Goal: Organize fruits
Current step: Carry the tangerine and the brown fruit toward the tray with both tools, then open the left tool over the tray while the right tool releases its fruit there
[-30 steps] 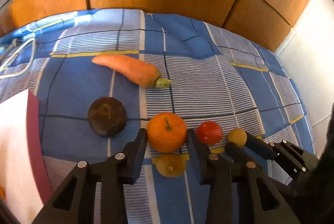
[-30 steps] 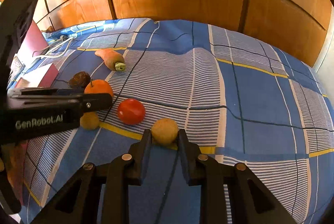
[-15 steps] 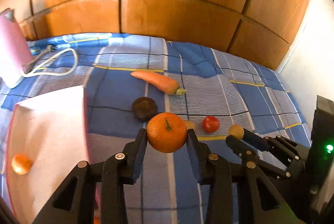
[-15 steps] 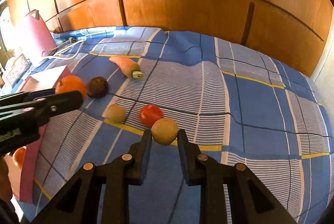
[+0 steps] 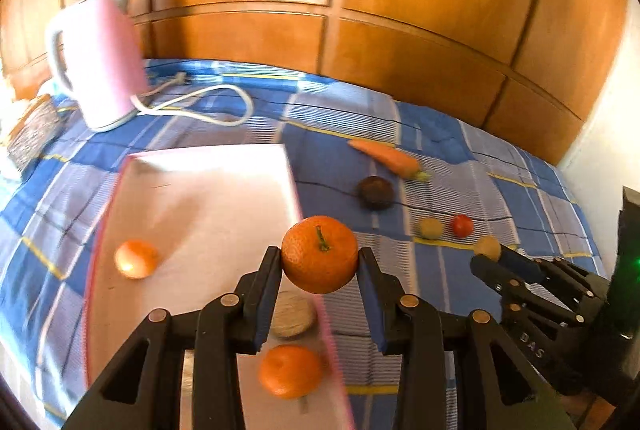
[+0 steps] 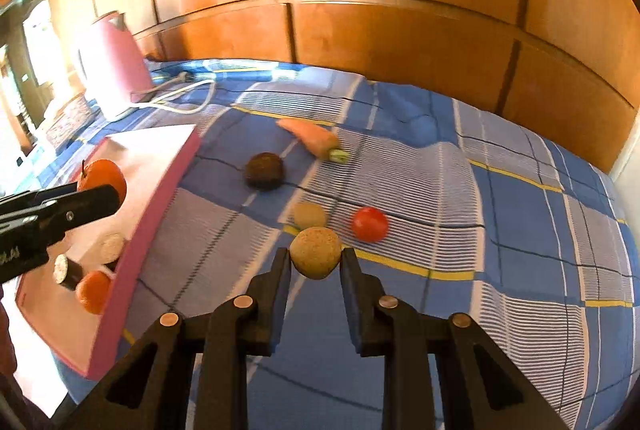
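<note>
We have the left gripper (image 5: 320,262) clamped on a mandarin orange (image 5: 319,254), both pads tight against its sides, and we hold it in the air above the right edge of the pink tray (image 5: 192,189). In that tray lie two more oranges, one near the left side (image 5: 136,258) and one at the near end (image 5: 290,370), plus a beige round fruit (image 5: 291,314) just behind the near one. Our right gripper (image 6: 316,262) pinches a tan round fruit (image 6: 316,252), lifted clear of the blue checked bedspread (image 6: 500,230). On the cloth beyond it sit a red tomato (image 6: 370,224), another tan fruit (image 6: 309,216), a dark brown fruit (image 6: 265,170) and a carrot (image 6: 310,135). A pink kettle (image 5: 98,59) stands at the far left, its white cord (image 5: 200,105) trailing across the cloth.
</note>
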A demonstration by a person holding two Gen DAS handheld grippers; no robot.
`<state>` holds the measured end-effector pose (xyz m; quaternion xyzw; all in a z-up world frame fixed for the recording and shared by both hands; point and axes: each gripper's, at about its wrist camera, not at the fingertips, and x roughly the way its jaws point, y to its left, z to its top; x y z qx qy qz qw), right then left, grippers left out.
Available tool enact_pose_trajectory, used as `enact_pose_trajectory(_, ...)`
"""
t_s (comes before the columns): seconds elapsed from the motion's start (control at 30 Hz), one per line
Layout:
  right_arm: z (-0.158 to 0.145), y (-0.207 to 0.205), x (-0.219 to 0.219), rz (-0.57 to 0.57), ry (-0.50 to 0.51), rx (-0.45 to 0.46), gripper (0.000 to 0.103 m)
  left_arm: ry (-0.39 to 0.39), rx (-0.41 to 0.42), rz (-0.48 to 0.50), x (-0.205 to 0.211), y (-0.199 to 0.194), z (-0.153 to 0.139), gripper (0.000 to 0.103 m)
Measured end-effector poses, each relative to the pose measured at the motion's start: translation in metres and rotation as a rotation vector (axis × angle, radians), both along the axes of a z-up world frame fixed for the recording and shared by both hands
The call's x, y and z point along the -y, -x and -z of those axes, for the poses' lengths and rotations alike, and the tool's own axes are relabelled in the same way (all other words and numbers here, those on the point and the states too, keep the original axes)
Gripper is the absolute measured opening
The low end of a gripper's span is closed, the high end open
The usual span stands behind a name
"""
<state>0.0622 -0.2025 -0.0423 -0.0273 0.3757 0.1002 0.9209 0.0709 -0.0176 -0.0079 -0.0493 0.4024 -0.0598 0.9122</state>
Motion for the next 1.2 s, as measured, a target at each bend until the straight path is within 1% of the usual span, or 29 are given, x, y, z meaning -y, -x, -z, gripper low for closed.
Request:
enact_pose_trajectory(0.27,-0.005,0.013,-0.04,-0.097,0.0,0.004,0.025,0.008,-0.007,-0.101,-0.052,0.019,0.007,0.039)
enact_pose_trajectory(0.5,-0.011,0.018,-0.077,-0.205,-0.069,-0.033,0.025,0.011,-0.03,-0.188,-0.1,0.03,0.018,0.039)
enact_pose_trajectory(0.67,-0.016,0.022,-0.107,-0.289,-0.086,-0.049,0.025,0.022,-0.042,-0.231,-0.122,0.037,0.023,0.039)
enact_pose_trajectory(0.8,-0.016,0.023,-0.13,-0.344,-0.086,-0.064,0.025,0.03,-0.035,-0.248,-0.128,0.043,0.024,0.041)
enact_pose_trajectory(0.87,-0.013,0.023,-0.14,-0.364,-0.09,-0.081,0.025,0.031,-0.025,-0.252,-0.128,0.046,0.022,0.044)
enact_pose_trajectory(0.97,-0.01,0.023,-0.15,-0.386,-0.1,-0.112,0.025,0.038,-0.015,-0.257,-0.128,0.049,0.019,0.046)
enact_pose_trajectory(1.2,0.004,0.036,-0.169,-0.423,-0.075,-0.142,0.026,0.044,-0.006,-0.251,-0.123,0.057,0.014,0.048)
